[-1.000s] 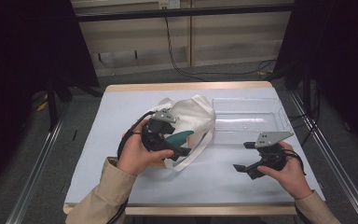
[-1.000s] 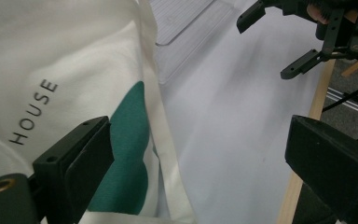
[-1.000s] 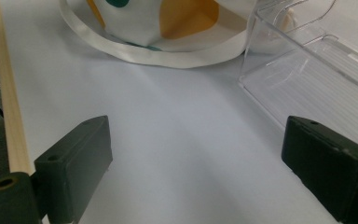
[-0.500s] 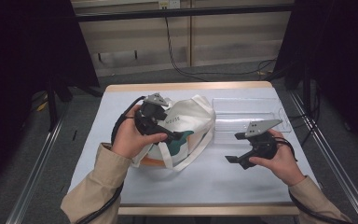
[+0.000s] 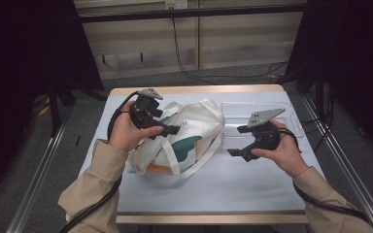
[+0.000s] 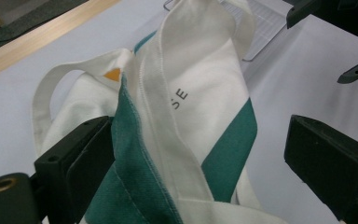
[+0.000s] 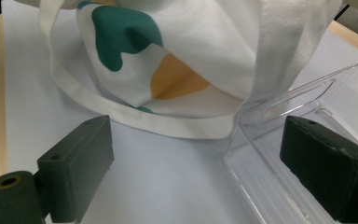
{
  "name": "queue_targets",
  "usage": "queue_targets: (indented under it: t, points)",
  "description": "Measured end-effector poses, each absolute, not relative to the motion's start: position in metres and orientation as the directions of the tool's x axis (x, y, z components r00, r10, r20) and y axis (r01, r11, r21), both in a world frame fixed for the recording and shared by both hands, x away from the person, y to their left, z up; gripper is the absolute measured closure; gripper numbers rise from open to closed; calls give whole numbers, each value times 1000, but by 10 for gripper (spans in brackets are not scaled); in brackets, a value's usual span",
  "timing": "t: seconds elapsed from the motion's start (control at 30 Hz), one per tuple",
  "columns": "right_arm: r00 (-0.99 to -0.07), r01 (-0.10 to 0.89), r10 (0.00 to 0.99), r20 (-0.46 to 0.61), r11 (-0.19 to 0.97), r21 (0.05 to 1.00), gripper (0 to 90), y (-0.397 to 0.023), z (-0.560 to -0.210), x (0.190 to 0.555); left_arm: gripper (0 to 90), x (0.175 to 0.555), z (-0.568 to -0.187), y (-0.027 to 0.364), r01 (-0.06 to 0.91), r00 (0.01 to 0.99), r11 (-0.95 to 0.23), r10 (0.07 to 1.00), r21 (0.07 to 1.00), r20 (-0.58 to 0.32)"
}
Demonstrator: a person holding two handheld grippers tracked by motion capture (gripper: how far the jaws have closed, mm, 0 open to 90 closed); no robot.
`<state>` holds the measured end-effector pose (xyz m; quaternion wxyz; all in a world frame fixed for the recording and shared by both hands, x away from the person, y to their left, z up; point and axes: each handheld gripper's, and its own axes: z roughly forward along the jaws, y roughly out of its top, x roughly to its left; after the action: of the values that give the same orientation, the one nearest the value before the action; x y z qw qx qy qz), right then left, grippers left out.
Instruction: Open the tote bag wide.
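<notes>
A white tote bag (image 5: 194,131) with green and orange shapes lies crumpled in the middle of the table. My left gripper (image 5: 164,125) hovers over the bag's left part, open. In the left gripper view its jaws (image 6: 191,163) stand wide apart around a raised fold of the bag (image 6: 205,79), and the cloth leans against the left jaw. My right gripper (image 5: 238,141) is open just right of the bag, above the table. Through its jaws (image 7: 196,172) I see the bag's strap (image 7: 135,116) and the corner of a clear plastic tray (image 7: 307,102).
The clear tray (image 5: 238,111) sits at the back right of the white table (image 5: 223,189), touching the bag's right side. A wooden strip (image 5: 194,90) runs along the far edge. Metal rails flank the table on both sides.
My left gripper has moved away from me and to the left over the bag, and the bag has shifted and spread. My right gripper has moved left and forward, closer to the bag.
</notes>
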<state>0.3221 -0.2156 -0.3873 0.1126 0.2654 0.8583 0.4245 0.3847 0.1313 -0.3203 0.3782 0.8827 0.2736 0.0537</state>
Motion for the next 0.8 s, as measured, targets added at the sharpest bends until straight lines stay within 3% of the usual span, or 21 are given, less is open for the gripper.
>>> queue_targets:
  t: [0.23,0.27,0.37,0.43,0.57,0.8]
  points:
    - [-826,371,563,40,488,790,96,-210,-385,338,122,396,-324,130,429,851,-569,514,701,-104]
    - [-827,373,560,46,487,790,95,-208,-384,342,178,397,-324,129,426,855,-579,510,696,-99]
    - [-828,366,559,36,493,789,96,-206,-383,345,197,403,-326,127,418,864,-590,494,690,-101]
    - [-828,367,560,35,493,789,96,-204,-382,348,279,406,-328,125,414,866,-594,490,690,-98]
    - [-832,365,553,37,496,788,95,-201,-381,354,329,414,-328,119,397,874,-603,479,691,-84]
    - [-837,357,546,26,510,783,96,-194,-379,360,491,423,-328,107,371,881,-614,469,696,-56]
